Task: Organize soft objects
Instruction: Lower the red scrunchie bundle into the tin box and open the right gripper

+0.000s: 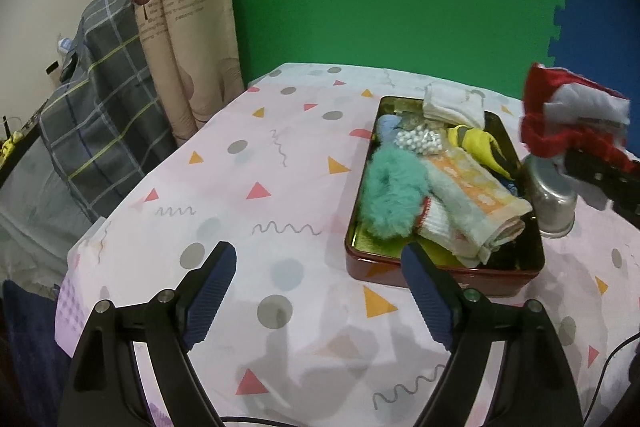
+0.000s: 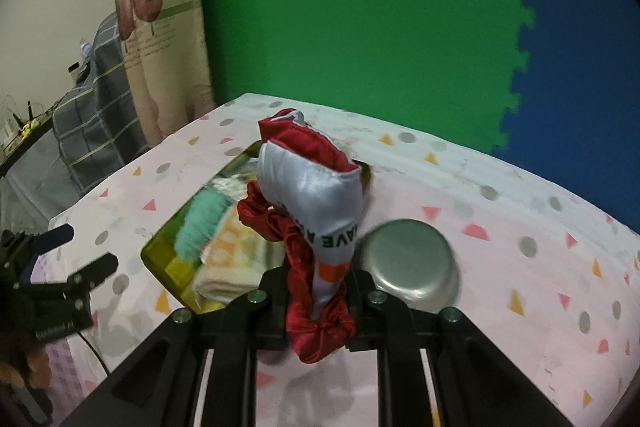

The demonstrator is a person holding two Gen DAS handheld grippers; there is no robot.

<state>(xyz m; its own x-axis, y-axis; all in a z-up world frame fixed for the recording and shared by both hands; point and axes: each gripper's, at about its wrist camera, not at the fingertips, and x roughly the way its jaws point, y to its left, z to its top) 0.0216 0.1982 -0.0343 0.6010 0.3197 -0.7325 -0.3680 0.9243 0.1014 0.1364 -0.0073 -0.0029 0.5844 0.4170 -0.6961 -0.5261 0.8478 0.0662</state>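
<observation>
A red-walled tin tray (image 1: 500,283) with a gold inside holds several soft things: a teal fluffy piece (image 1: 392,195), a folded orange-and-cream towel (image 1: 476,203), a yellow-and-black cloth (image 1: 476,143) and a white cloth (image 1: 452,107) over the far rim. My left gripper (image 1: 318,287) stands open over the tablecloth, just left of the tray, with nothing between its fingers. My right gripper (image 2: 316,287) is shut on a red-and-white satin cloth (image 2: 312,195), which it holds above the table beside the tray (image 2: 168,255). In the left wrist view that cloth (image 1: 560,115) hangs at the far right.
An upturned metal cup (image 1: 552,195) stands right of the tray, close under the held cloth; the same metal cup (image 2: 408,263) shows in the right wrist view. The table wears a pale patterned cloth (image 1: 260,167). Green and blue foam mats back it; a curtain and plaid fabric are left.
</observation>
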